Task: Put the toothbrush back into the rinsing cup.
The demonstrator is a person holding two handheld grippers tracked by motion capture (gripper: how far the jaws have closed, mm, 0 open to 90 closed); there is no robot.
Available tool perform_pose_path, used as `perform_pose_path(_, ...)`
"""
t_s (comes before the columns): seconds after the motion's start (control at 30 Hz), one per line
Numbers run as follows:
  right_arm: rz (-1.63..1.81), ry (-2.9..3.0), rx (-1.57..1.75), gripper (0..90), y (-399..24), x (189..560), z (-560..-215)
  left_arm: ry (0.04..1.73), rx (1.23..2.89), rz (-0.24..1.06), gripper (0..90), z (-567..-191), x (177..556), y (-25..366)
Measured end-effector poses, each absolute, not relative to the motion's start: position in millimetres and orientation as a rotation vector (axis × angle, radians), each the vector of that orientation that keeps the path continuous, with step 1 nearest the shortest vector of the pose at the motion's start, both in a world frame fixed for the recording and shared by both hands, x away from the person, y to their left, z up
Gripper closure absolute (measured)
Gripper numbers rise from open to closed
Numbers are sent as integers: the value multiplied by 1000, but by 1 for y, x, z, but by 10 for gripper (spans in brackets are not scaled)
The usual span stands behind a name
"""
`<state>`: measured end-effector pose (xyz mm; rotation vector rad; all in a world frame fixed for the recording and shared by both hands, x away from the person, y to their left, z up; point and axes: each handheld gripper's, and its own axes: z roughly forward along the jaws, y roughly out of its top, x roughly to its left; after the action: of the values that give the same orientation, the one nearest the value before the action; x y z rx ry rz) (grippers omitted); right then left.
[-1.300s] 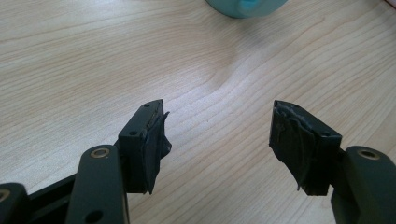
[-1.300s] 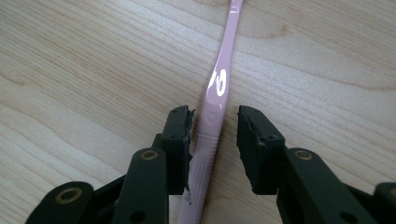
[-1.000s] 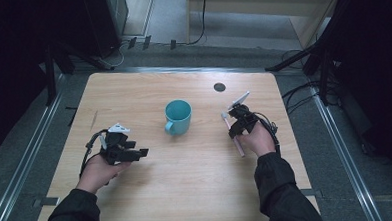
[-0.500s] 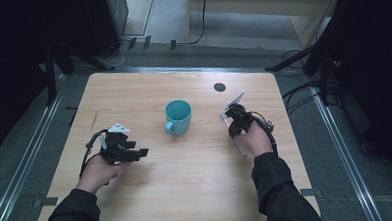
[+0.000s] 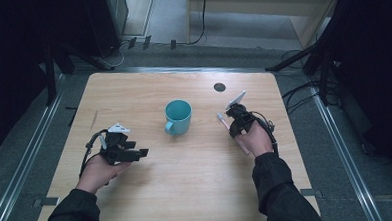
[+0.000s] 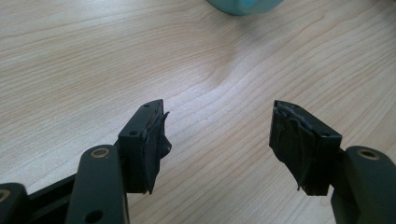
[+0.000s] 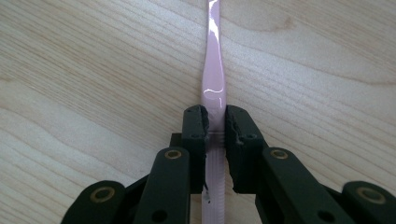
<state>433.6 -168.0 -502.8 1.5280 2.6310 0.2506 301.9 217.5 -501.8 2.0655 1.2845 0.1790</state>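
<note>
A pink toothbrush point(image 7: 213, 79), a teal mug point(image 5: 177, 116), and a pale wood-grain table point(image 5: 196, 170).

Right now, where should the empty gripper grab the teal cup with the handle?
Grip the teal ceramic cup across its rim wall, coming down from above. It stands upright with its mouth open to the top, and its handle points toward the person, so one jaw inside and one outside fits. The left gripper is open and nearest.

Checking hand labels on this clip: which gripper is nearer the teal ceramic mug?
Right, narrowly. The right gripper, shut on a pink toothbrush, sits beside the teal ceramic mug; the left gripper is open, lower-left.
</note>
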Motion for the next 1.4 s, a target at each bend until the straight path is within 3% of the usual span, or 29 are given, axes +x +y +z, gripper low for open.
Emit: perform_pose_path(1.4,593,2560,1525,792,-184,422,-473,1280,2070,179,362,-501,303,218)
